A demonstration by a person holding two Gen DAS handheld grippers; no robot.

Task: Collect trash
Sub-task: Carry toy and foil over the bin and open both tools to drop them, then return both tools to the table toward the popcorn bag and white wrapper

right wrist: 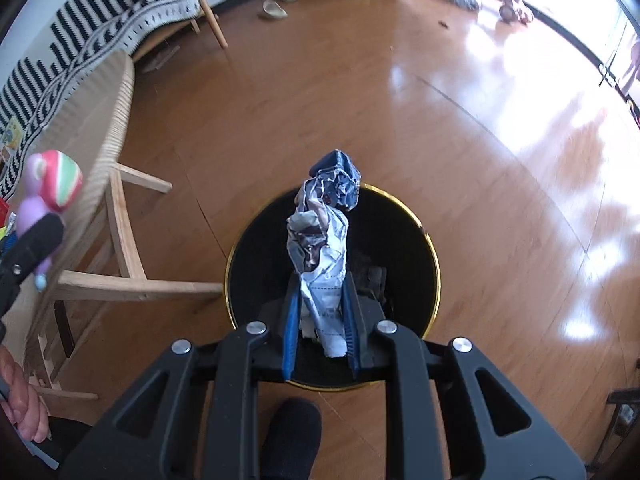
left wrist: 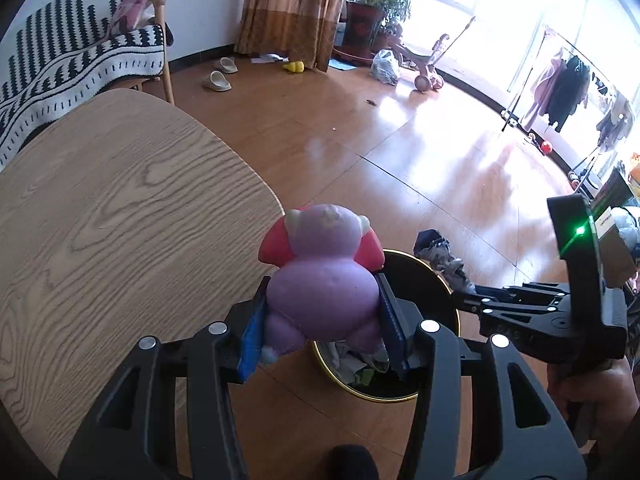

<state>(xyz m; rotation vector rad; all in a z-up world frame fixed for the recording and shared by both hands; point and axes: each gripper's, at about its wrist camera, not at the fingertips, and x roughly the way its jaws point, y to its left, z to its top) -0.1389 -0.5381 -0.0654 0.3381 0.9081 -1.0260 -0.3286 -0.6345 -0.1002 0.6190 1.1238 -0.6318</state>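
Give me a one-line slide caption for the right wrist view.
Right gripper holds crumpled paper above the black bin.

I see a crumpled blue-and-white wrapper (right wrist: 322,240) standing roughly upright, pinched at its lower end between blue pads (right wrist: 291,332), directly over the black, gold-rimmed bin (right wrist: 434,280) on the floor. A purple squishy figure (left wrist: 322,280) with pink-red arms is squeezed at its waist between pads above the bin's near rim, beside the desk (left wrist: 120,220). Crumpled paper (left wrist: 356,360) lies inside the bin.
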